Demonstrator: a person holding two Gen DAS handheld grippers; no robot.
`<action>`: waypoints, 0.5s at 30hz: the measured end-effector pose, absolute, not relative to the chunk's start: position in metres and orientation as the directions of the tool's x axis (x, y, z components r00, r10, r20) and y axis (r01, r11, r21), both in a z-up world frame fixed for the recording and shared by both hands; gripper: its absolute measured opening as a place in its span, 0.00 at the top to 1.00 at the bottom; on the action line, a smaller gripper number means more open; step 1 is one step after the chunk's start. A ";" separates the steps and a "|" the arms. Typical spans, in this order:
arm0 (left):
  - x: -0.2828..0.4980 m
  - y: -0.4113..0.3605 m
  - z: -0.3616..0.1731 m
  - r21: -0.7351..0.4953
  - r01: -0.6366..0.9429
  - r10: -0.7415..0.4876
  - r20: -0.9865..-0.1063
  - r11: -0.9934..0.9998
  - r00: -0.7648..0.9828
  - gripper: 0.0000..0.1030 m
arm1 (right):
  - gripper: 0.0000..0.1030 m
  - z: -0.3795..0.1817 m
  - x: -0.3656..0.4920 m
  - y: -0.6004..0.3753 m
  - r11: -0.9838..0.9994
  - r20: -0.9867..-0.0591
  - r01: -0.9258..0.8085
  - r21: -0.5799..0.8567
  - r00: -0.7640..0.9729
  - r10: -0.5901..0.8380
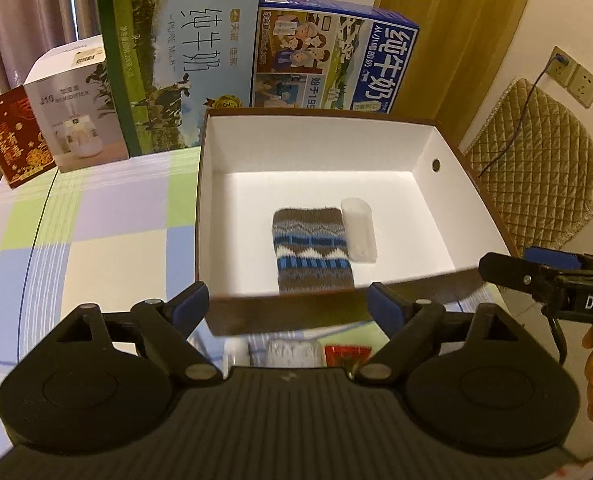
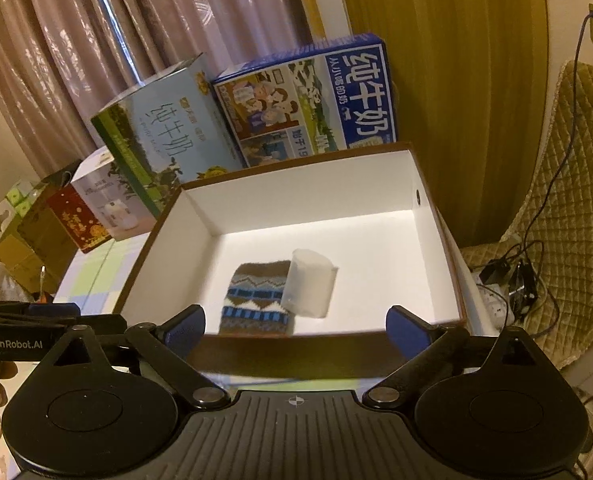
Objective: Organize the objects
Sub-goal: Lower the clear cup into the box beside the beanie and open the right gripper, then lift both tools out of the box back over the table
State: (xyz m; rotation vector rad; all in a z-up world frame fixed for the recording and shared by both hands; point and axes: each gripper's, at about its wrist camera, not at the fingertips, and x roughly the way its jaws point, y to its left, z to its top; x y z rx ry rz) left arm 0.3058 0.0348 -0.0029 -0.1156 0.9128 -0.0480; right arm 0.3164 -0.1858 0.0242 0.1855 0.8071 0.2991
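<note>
I see both my grippers, left (image 1: 287, 300) and right (image 2: 296, 322), spread wide and empty at the box (image 1: 436, 280) near wall. Inside, the knit sock (image 1: 311, 249) lies flat mid-floor; the white roll (image 1: 358, 229) touches it at 3 o'clock.

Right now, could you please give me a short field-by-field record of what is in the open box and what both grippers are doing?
container: open box, white inside, brown outside
contents: patterned knit sock; white roll
relation: roll beside the sock, touching it
left gripper: open, empty, at the box's near wall
right gripper: open, empty, at the near wall
background: milk cartons behind the box
</note>
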 end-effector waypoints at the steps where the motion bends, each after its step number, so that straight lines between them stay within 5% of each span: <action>1: 0.301 0.034 -0.002 -0.121 -0.008 -0.091 -0.787 0.993 0.610 0.19 | 0.08 0.026 0.313 -0.186 0.942 -0.681 -0.193 0.276 0.652 0.333; 15: 0.248 0.027 0.014 -0.144 -0.006 -0.109 -0.774 0.990 0.623 0.19 | 0.07 0.038 0.263 -0.189 0.936 -0.676 -0.190 0.297 0.650 0.347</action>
